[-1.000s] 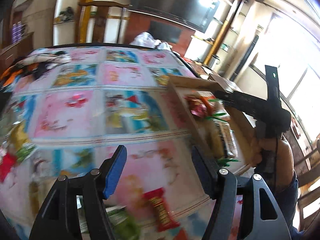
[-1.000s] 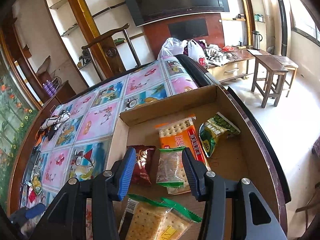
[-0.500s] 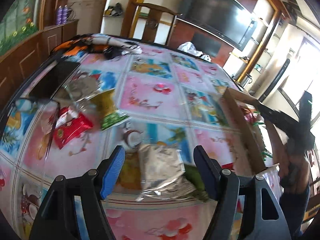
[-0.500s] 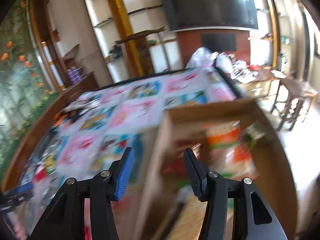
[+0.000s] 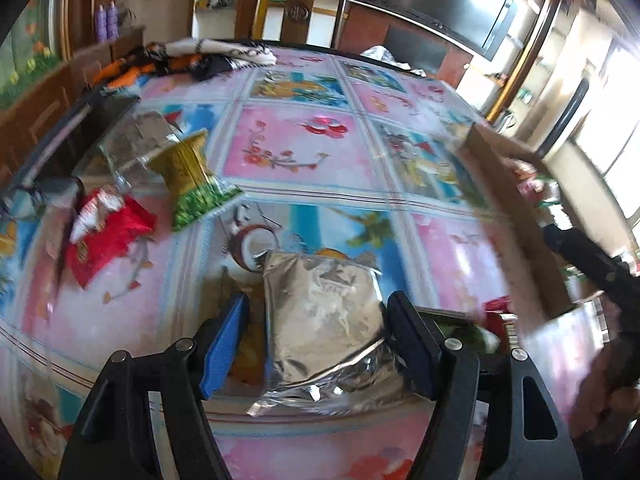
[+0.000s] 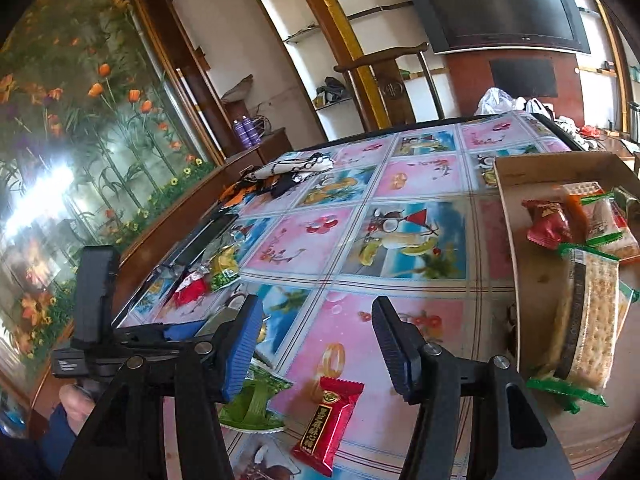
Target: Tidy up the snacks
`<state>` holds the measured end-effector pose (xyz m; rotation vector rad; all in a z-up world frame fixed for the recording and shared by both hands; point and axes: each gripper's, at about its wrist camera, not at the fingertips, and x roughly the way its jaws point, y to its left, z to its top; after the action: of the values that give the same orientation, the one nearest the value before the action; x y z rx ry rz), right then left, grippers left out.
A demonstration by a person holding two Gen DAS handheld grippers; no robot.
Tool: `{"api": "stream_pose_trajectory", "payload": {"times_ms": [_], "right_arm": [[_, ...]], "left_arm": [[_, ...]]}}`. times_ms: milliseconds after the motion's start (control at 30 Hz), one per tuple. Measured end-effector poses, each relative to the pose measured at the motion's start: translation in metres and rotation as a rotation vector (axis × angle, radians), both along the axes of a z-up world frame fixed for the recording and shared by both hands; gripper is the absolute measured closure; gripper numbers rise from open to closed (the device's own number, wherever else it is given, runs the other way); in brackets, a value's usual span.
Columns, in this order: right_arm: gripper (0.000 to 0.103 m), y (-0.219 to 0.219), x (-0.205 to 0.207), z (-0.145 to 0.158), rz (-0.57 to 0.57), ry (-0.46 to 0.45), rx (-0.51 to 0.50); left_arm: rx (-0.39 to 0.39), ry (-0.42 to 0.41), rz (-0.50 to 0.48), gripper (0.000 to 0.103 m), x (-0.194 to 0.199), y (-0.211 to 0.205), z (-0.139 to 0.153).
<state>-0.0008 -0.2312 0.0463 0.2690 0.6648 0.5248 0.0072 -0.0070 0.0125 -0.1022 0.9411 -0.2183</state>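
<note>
- Left claw wide, empty; silver pouch lies on worktop right between its fingers, long axis running near-to-far.
- Right claw opening, nothing held; red candy just below it, box off to the right.

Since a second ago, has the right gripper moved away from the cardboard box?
Yes. The right gripper has swung left off the cardboard box, now at the view's right edge, and hangs over the table above a red candy.

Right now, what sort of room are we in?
Most likely a home living or dining room: a wall-mounted television, a wooden chair behind a big table, and built-in shelves.
</note>
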Motion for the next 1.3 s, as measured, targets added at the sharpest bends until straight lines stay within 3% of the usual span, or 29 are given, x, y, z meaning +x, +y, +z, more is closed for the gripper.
{"api": "stream_pose_trajectory", "payload": {"times_ms": [100, 200, 367, 433, 633, 733, 867, 1167, 1300], "right_arm": [[0.041, 0.001, 0.000, 0.000, 0.010, 0.005, -0.020], [0.038, 0.010, -0.003, 0.000, 0.068, -0.001, -0.033], [0.032, 0.037, -0.010, -0.010, 0.236, 0.049, -0.071], [0.032, 0.047, -0.012, -0.017, 0.280, 0.073, -0.104], [0.032, 0.058, -0.007, -0.037, 0.290, 0.143, -0.177], [0.043, 0.063, -0.007, -0.042, 0.289, 0.147, -0.207], [0.069, 0.068, -0.009, -0.045, 0.293, 0.130, -0.242], [0.070, 0.047, -0.006, -0.028, 0.194, 0.060, -0.180], [0.070, 0.038, -0.007, -0.018, 0.152, 0.015, -0.138]], "left_arm": [[0.065, -0.015, 0.020, 0.033, 0.001, -0.002, -0.001], [0.178, -0.032, 0.078, 0.032, 0.003, -0.001, -0.005], [0.176, -0.032, 0.102, 0.033, 0.004, 0.008, -0.005], [0.176, -0.037, 0.108, 0.040, 0.003, 0.009, -0.005], [0.185, -0.044, 0.112, 0.041, 0.003, 0.010, -0.004], [0.191, -0.047, 0.111, 0.042, 0.003, 0.009, -0.004], [0.193, -0.049, 0.109, 0.043, 0.002, 0.008, -0.003], [0.165, -0.052, 0.116, 0.045, -0.001, 0.010, 0.000], [0.181, -0.095, 0.111, 0.045, -0.006, 0.006, 0.006]]}}
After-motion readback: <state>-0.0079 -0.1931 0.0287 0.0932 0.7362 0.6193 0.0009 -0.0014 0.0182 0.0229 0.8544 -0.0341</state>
